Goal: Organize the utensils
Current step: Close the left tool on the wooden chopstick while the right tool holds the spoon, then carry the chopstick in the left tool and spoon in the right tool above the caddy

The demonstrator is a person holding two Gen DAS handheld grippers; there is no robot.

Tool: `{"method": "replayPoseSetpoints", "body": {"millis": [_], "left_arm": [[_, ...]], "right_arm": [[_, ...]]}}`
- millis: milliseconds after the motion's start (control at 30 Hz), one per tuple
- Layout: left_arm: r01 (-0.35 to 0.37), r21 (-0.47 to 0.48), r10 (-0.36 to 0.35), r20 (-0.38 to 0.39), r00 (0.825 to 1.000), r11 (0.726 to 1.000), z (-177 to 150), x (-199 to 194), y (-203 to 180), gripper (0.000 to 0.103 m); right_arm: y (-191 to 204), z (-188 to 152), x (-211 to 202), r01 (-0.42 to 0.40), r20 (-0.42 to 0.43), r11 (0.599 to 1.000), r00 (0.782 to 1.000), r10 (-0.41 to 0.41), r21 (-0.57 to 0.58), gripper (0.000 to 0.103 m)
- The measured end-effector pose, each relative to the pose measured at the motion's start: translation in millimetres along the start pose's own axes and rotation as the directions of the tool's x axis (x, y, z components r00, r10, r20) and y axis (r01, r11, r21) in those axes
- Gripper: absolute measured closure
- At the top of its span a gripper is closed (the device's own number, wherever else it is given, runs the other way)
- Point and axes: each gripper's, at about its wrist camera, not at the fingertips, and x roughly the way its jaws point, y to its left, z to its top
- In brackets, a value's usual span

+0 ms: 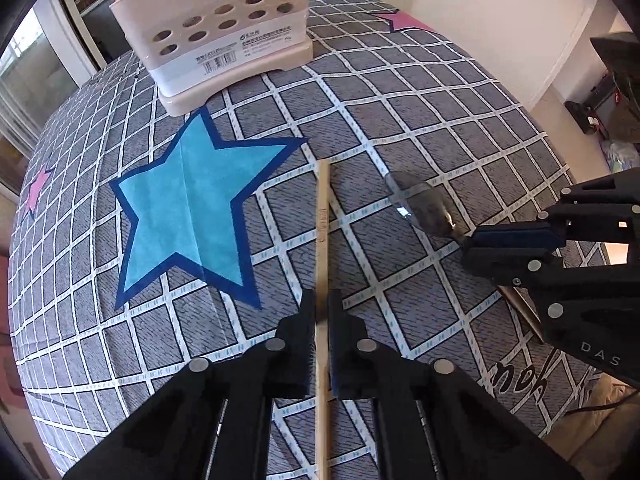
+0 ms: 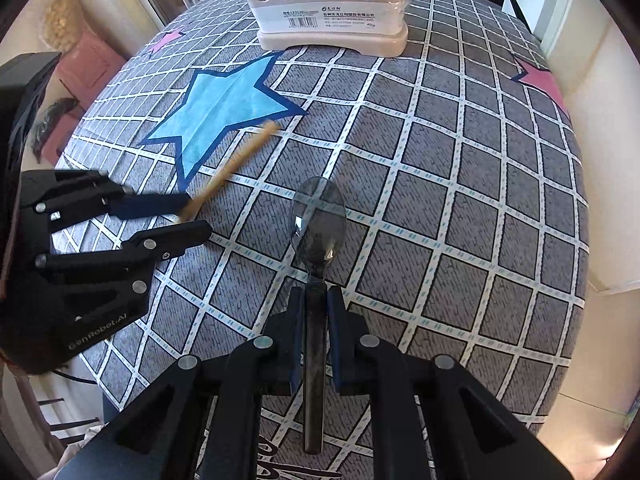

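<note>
Table covered by grey checked cloth (image 1: 400, 120) with blue star (image 1: 192, 204), pink stars. Cream wall (image 1: 480, 12) far right; glass door (image 1: 24, 80) far left, daylight entering. Pale floor (image 2: 576, 368) right.

L gripper (image 1: 322, 312) & R gripper (image 2: 318, 300) both clamped.

Both tools are built of matte black plastic, with angular link arms joined by round silver pivot pins. The left tool (image 1: 322, 312) has two flat, straight fingers lined with dark blue pads (image 1: 338, 344), and the same blue lining shows on the pads (image 2: 335, 332) of the right tool (image 2: 316, 304). Triangular cut-outs lighten the link arms. Pale lettering reading "GenRobot.AI" marks the left tool's body in the right wrist view, and the letters "DAS" show on the right tool's body in the left wrist view. A small screw sits in one finger.
</note>
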Motion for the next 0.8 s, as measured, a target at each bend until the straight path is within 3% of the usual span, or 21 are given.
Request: {"method": "replayPoseSetpoints", "body": {"millis": [333, 800], "left_arm": [[-0.014, -0.103, 0.029, 0.14, 0.99, 0.995, -17.9, -10.0, 0.9, 0.068], [0.036, -0.273, 0.051, 0.306, 0.951, 0.961, -33.9, -38.2, 20.4, 0.068]], "right_arm": [[-4.0, -4.5, -4.6, -0.025, 0.034, 0.999, 0.999, 0.024, 0.022, 0.091], [-15.8, -5.9, -15.8, -0.077, 0.112, 0.994, 0.991, 0.069, 0.075, 0.09]]}}
